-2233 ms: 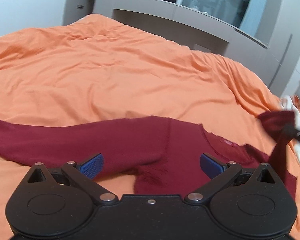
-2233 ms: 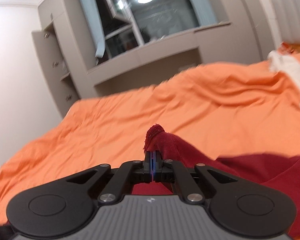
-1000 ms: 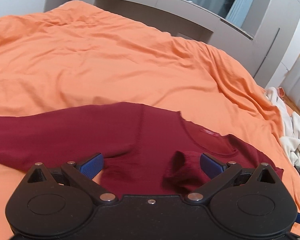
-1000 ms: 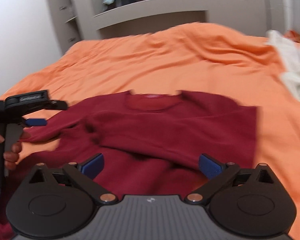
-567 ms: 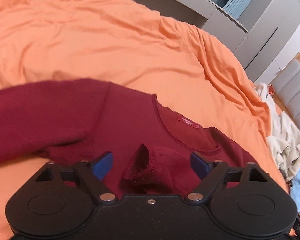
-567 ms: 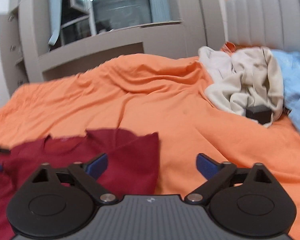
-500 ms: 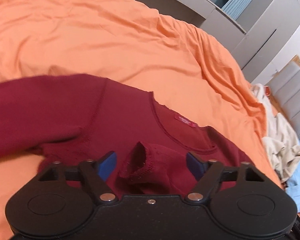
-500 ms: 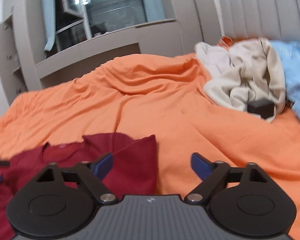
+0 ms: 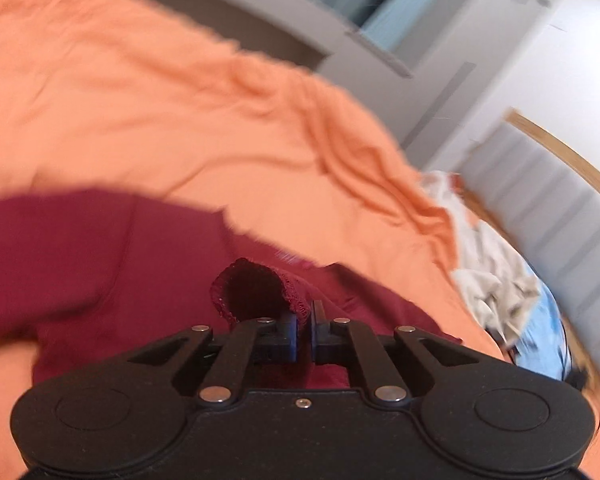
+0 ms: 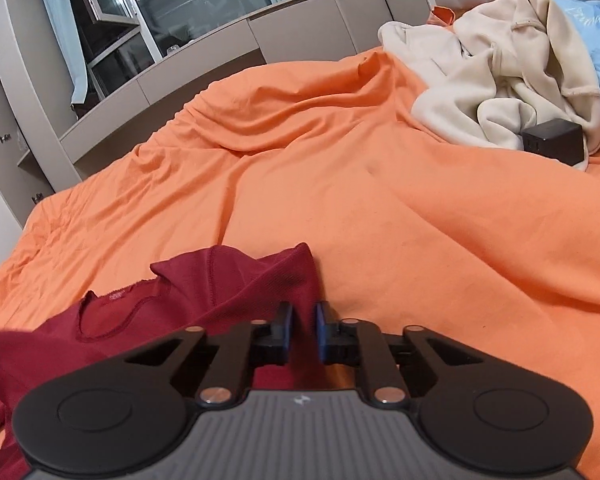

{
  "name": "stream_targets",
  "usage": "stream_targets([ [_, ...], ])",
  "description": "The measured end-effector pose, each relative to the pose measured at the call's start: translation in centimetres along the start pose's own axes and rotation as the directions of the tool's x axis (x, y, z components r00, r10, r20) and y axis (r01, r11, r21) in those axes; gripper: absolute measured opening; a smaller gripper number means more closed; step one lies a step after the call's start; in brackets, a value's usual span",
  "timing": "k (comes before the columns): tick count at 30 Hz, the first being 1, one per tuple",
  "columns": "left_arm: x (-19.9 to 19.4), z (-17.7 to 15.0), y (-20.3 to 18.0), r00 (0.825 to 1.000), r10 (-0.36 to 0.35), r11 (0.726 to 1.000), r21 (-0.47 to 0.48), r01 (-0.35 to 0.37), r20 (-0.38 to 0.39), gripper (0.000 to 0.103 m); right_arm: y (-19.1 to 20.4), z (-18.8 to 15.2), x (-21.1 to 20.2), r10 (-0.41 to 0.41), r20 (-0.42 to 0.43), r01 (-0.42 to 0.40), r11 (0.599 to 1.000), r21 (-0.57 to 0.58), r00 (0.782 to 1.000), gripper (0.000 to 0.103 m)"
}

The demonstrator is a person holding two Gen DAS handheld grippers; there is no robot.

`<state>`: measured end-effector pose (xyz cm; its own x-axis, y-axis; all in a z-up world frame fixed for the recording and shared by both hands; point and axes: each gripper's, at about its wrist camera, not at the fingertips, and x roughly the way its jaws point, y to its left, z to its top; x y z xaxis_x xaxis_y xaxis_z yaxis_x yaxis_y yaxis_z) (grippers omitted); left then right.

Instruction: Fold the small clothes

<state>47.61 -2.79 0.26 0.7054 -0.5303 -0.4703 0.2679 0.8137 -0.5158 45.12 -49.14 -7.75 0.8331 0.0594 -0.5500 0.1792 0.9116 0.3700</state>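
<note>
A maroon long-sleeved shirt [image 9: 80, 248] lies spread on the orange bedspread [image 9: 140, 120], neckline facing away. My left gripper [image 9: 304, 322] is shut on the cuff of a sleeve [image 9: 252, 292] that is folded over the shirt's body, and the cuff's opening stands up just in front of the fingers. In the right wrist view the shirt [image 10: 204, 292] fills the lower left, its collar and label showing. My right gripper [image 10: 302, 326] sits at the shirt's right side edge. Its jaws are closing, with the maroon fabric pinched between the blue pads.
Beyond the shirt the orange bedspread [image 10: 380, 200] runs on in wrinkles. A heap of cream clothes [image 10: 500, 60], a blue garment [image 10: 596, 20] and a black box [image 10: 552, 142] lie at the right by the headboard. Grey cabinets and a dark window [image 10: 160, 20] stand behind the bed.
Both grippers have gone from wide open to closed. The left closed on the sleeve cuff. The right swung to the shirt's right edge, dropped lower and closed on the fabric.
</note>
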Motion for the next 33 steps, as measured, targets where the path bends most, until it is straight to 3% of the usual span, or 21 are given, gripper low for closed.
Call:
stream_targets([
  [3, -1.1, -0.1, -0.3, 0.999, -0.017, 0.995, 0.102, 0.021, -0.033, 0.006, 0.1, 0.0, -0.2, -0.008, -0.006, 0.008, 1.000, -0.009, 1.000, 0.010],
  [5, -1.7, -0.6, -0.1, 0.998, 0.008, 0.989, 0.147, 0.002, -0.064, 0.006, 0.1, 0.1, -0.3, -0.010, -0.009, 0.010, 1.000, -0.006, 1.000, 0.010],
  [9, -1.9, -2.0, 0.9, 0.986, 0.082, 0.980, 0.191, -0.054, -0.143, 0.006, 0.2, 0.2, -0.4, -0.015, -0.010, 0.015, 1.000, -0.018, 1.000, 0.010],
  [17, -1.4, -4.5, 1.9, 0.959, 0.137, 0.963, 0.262, -0.069, -0.247, 0.008, 0.8, 0.0, -0.8, -0.047, -0.014, 0.046, 0.996, -0.077, 0.999, 0.011],
  [20, -1.6, -4.7, 2.1, 0.958, 0.129, 0.966, 0.252, -0.062, -0.257, 0.010, 1.4, -0.1, -1.5, -0.051, -0.005, 0.050, 0.993, -0.111, 0.999, 0.018],
  [22, -1.8, -4.5, 2.2, 0.960, 0.114, 0.970, 0.235, -0.053, -0.254, 0.017, 1.2, 0.0, -1.7, -0.041, -0.004, 0.041, 0.993, -0.108, 0.999, 0.038],
  [23, -2.0, -4.4, 2.2, 0.962, 0.108, 0.974, 0.223, -0.051, -0.249, 0.023, 1.2, 0.0, -1.8, -0.037, -0.002, 0.037, 0.994, -0.102, 0.999, 0.042],
  [27, -2.5, -3.8, 2.7, 0.972, 0.085, 0.986, 0.158, -0.050, -0.218, 0.050, 0.8, 0.1, -1.2, -0.029, -0.001, 0.029, 0.996, -0.084, 1.000, 0.043],
  [29, -2.5, -3.3, 3.0, 0.978, 0.076, 0.992, 0.116, -0.054, -0.196, 0.056, 0.7, 0.1, -1.0, -0.026, -0.003, 0.026, 0.997, -0.075, 1.000, 0.043],
  [33, -2.0, -2.3, 4.1, 0.985, 0.063, 0.998, -0.006, -0.064, -0.160, 0.056, 0.8, 0.0, -0.9, -0.023, -0.002, 0.023, 0.997, -0.077, 1.000, 0.043],
])
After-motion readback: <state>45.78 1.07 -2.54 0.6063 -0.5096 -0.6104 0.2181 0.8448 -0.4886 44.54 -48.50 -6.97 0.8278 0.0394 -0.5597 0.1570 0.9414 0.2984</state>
